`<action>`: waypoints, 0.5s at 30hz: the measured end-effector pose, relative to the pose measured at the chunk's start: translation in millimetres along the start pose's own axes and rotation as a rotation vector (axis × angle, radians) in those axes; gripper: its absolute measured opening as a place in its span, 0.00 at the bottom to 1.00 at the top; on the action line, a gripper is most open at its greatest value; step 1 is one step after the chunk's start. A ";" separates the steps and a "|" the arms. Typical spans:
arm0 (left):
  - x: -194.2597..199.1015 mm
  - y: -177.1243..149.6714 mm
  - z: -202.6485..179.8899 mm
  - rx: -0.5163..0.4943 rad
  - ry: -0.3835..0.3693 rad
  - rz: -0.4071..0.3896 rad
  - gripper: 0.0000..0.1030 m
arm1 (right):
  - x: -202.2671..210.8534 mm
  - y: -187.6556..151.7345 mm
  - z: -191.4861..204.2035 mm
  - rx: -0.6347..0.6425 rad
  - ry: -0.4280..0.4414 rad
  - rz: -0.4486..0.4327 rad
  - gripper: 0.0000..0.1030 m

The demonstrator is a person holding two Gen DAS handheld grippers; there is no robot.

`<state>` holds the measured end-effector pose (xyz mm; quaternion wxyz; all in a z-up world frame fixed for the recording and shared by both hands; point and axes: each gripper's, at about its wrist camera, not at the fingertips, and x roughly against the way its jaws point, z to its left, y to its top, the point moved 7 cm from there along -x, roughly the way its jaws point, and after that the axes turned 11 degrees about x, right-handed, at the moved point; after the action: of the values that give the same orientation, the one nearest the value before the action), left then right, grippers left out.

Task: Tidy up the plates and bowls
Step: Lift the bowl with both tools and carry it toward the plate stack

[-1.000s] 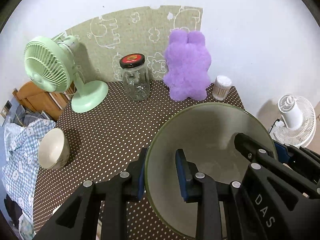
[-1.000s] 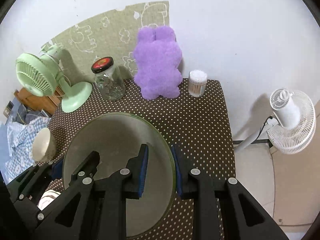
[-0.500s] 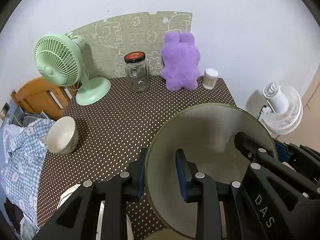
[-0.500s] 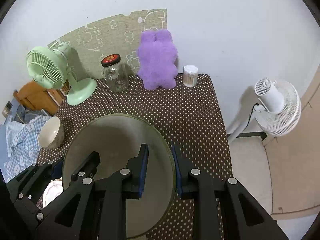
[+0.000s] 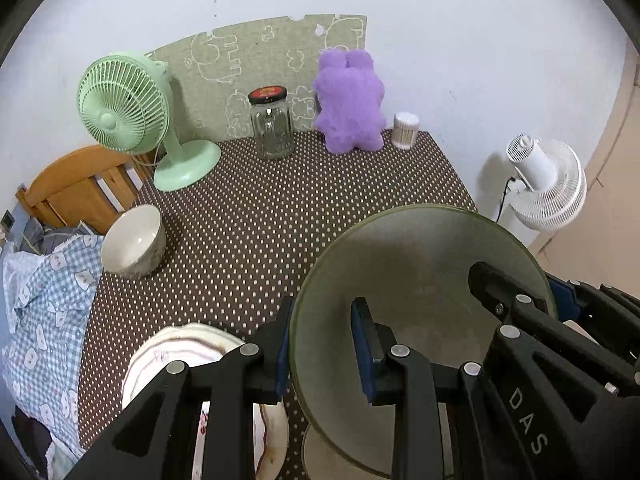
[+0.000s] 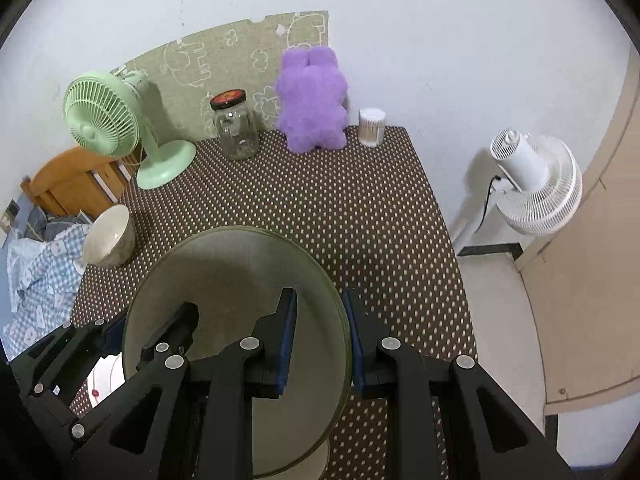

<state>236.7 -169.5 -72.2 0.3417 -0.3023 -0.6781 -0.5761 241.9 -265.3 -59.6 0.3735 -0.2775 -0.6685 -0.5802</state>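
A large grey-green plate [image 5: 420, 264] [image 6: 224, 276] hangs tilted above the near part of the dotted table [image 5: 280, 220]. My left gripper [image 5: 320, 320] is shut on its left rim. My right gripper [image 6: 319, 312] is shut on the opposite rim, and its fingers [image 5: 504, 304] show inside the plate in the left wrist view. A white bowl [image 5: 132, 242] [image 6: 108, 238] stands at the table's left edge. Below my left gripper lies a white patterned plate [image 5: 188, 348]. Part of a pale dish [image 5: 320, 454] peeks out under the held plate.
Along the back wall stand a green fan [image 5: 124, 120], a glass jar [image 5: 272, 124], a purple plush [image 5: 350, 100] and a cotton-swab tub [image 5: 405, 130]. A white fan [image 6: 536, 184] is on the floor to the right. A wooden chair [image 5: 76, 188] and checkered cloth [image 5: 40, 300] are on the left.
Both grippers have drawn back from the wall with the plate held between them. The back-row things look farther away, and the white patterned plate has come into view below.
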 end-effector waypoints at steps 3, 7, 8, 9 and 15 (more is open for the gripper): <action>1.2 -12.6 3.8 -0.004 -0.007 0.011 0.25 | 1.3 -12.2 5.3 0.006 -0.009 0.007 0.26; 0.4 -30.4 8.3 -0.013 -0.018 0.032 0.25 | 0.5 -31.2 11.8 0.005 -0.020 0.021 0.26; -0.5 -35.5 9.0 -0.018 -0.018 0.037 0.25 | -0.9 -35.2 12.3 0.002 -0.020 0.026 0.26; -1.1 -40.5 10.1 -0.022 -0.019 0.042 0.25 | -1.9 -38.5 12.7 0.000 -0.019 0.031 0.26; -10.4 -67.0 13.7 -0.029 -0.019 0.088 0.25 | -10.5 -64.6 17.4 0.003 -0.020 0.068 0.26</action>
<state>187.4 -166.4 -120.6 0.3560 -0.3422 -0.6590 -0.5673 192.8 -258.7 -105.8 0.3869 -0.3052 -0.6631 -0.5635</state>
